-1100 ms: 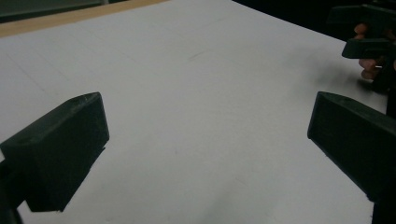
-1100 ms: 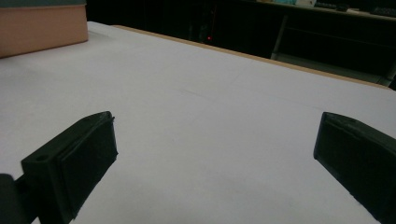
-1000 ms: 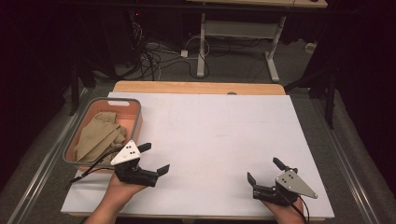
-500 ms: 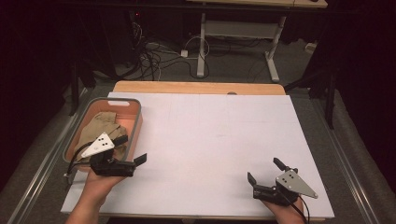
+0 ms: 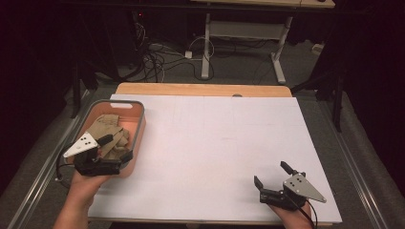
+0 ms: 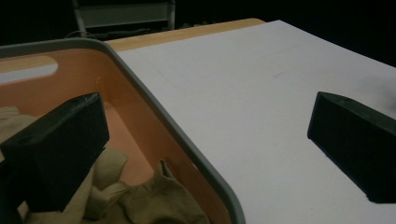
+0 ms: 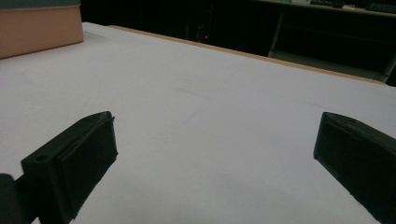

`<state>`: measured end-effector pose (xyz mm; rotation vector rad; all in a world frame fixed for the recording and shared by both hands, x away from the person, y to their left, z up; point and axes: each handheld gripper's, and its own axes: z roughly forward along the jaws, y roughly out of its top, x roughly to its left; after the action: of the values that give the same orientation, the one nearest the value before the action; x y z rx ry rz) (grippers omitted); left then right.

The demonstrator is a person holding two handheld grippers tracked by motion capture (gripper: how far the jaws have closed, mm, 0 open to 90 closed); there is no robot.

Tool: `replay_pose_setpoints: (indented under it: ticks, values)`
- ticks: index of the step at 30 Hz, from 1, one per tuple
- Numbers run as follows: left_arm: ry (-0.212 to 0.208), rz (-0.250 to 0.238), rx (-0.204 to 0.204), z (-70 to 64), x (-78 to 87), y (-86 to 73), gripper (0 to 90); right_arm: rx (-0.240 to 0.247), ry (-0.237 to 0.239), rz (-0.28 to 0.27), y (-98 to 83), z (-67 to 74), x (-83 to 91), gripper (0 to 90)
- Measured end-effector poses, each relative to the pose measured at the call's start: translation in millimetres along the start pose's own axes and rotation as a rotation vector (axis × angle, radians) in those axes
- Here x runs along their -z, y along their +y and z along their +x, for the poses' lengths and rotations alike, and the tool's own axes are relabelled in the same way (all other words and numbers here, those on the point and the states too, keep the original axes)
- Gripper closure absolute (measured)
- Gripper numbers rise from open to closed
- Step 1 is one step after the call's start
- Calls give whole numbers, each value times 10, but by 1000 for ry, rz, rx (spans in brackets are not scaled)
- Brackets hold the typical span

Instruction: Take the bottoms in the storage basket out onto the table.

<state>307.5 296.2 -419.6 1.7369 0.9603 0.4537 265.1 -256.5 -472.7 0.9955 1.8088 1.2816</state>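
Over the near corner of the bin point(image 5: 138, 125), the left gripper point(image 5: 117, 148) is held spread above the tan cloth point(image 5: 106, 131).

From the high view, the bin is seen at the white table's point(image 5: 215, 143) left edge, holding only crumpled cloth; the jaws are judged parted wide to take a fold. Well right of the bin, the right gripper point(image 5: 272, 174) is rested low, released, likely parked out of the way. Along the left gripper point(image 6: 205, 130) view, one jaw hangs inside the bin point(image 6: 187, 149) over the cloth point(image 6: 154, 200), the other outside its rim. Along the right gripper point(image 7: 210, 154) view, bare table point(image 7: 210, 84) lies between spread jaws, the bin point(image 7: 39, 28) far off.
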Motion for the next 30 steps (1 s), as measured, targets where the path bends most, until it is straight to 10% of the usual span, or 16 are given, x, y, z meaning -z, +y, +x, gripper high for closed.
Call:
replay_pose_setpoints:
  ticks: [21, 30]
  values:
    - [135, -18, 37, 638, 409, -20, 0, -9, -12, 12, -28, 3, 21, 3]
    - [168, -2, 82, 687, 566, -167, 0, -7, -10, 21, -36, 26, 13, 3]
